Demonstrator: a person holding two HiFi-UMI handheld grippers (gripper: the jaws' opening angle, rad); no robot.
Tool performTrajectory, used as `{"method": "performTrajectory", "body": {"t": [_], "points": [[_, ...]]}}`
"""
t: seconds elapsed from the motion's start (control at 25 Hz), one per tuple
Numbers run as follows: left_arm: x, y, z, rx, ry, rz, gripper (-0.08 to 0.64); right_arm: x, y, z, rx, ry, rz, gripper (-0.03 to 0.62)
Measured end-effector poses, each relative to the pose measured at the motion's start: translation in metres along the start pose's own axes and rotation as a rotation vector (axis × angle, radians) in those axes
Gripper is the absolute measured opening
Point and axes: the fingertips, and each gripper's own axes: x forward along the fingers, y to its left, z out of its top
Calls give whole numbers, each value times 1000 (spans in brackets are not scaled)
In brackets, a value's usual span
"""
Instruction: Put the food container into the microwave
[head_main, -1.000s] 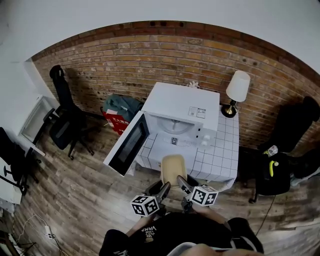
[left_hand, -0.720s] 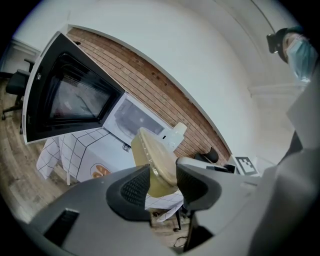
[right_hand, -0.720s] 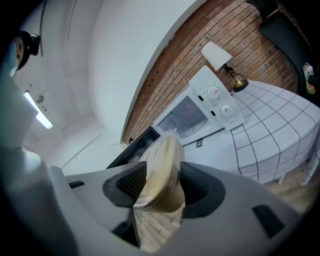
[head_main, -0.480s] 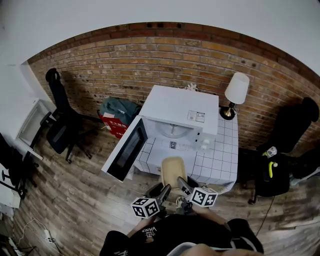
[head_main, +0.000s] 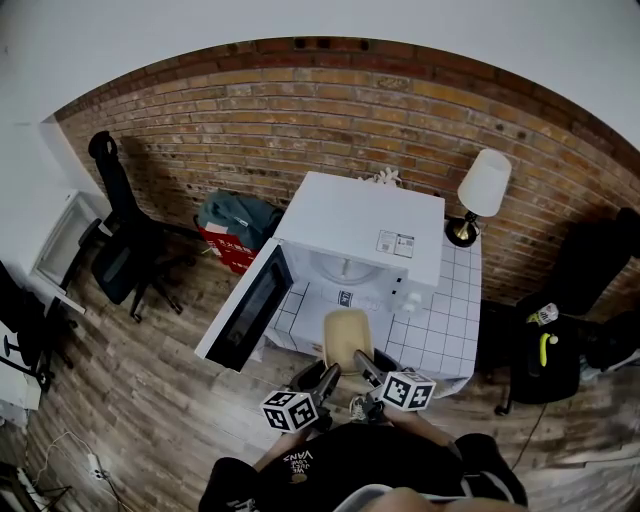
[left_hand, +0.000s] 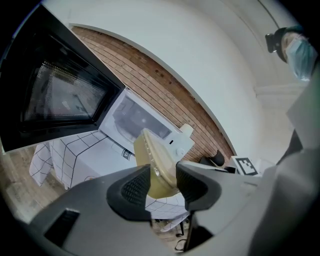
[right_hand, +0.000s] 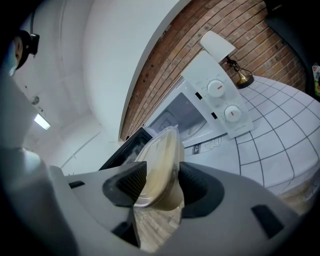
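left hand-held gripper (left_hand: 164, 185), right hand-held gripper (right_hand: 161, 186), both clamped on food container (head_main: 347, 335), its contents unclear

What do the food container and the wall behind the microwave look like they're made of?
Container: probably thin plastic; beige-looking tub, clear glossy lid with a see-through rim. Wall: bare red brick, matte, with visible mortar lines.
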Motion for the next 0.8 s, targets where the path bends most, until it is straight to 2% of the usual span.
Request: {"method": "performTrajectory", "body": {"t": [0.48, 0.8], "points": [[40, 19, 29, -4, -37, 41, 161, 40, -17, 31, -6, 32, 49, 198], [59, 28, 33, -17, -51, 73, 160, 54, -31, 40, -23, 74, 64, 198]]}}
